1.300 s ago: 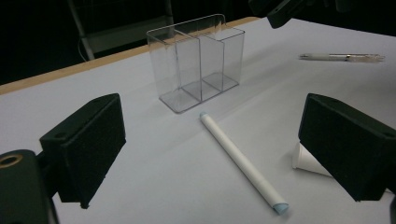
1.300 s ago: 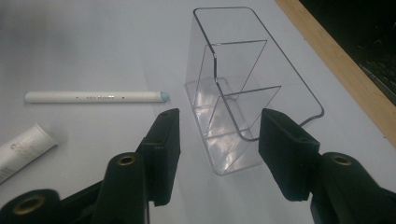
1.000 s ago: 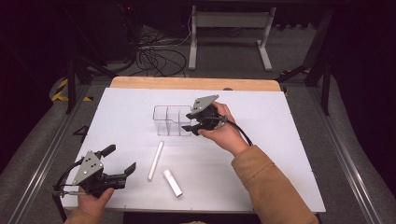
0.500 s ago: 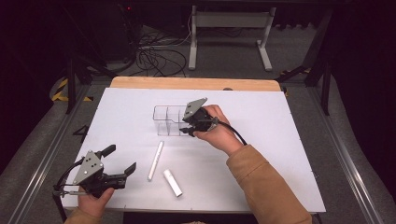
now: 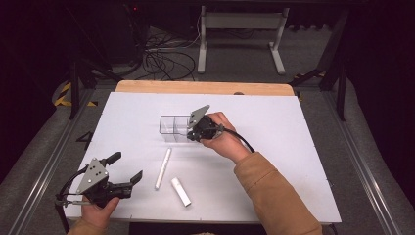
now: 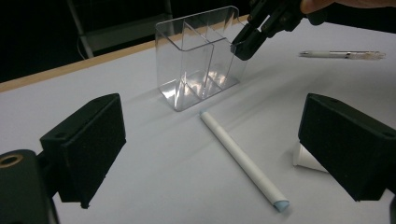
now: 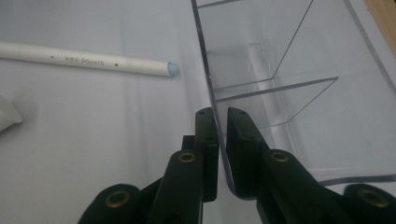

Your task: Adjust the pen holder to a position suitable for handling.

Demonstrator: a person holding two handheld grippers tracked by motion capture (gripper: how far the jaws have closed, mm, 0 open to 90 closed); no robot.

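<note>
Lower left of the high view: your left tool (image 5: 128, 172) rests on the table (image 5: 293, 147), jaws apart, holding nothing; centre: the white pen (image 5: 163, 168) lies with its long axis toward the clear organizer (image 5: 172, 128); just right: your right tool (image 5: 190, 134), jaws just closed, clamps the organizer's near wall.

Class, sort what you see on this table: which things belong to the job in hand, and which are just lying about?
In the job:
- clear organiser, wall pinched
- right gripper, jaws just closed on it

Lying about:
- long white pen
- short white tube
- second pen
- left gripper, open
</note>
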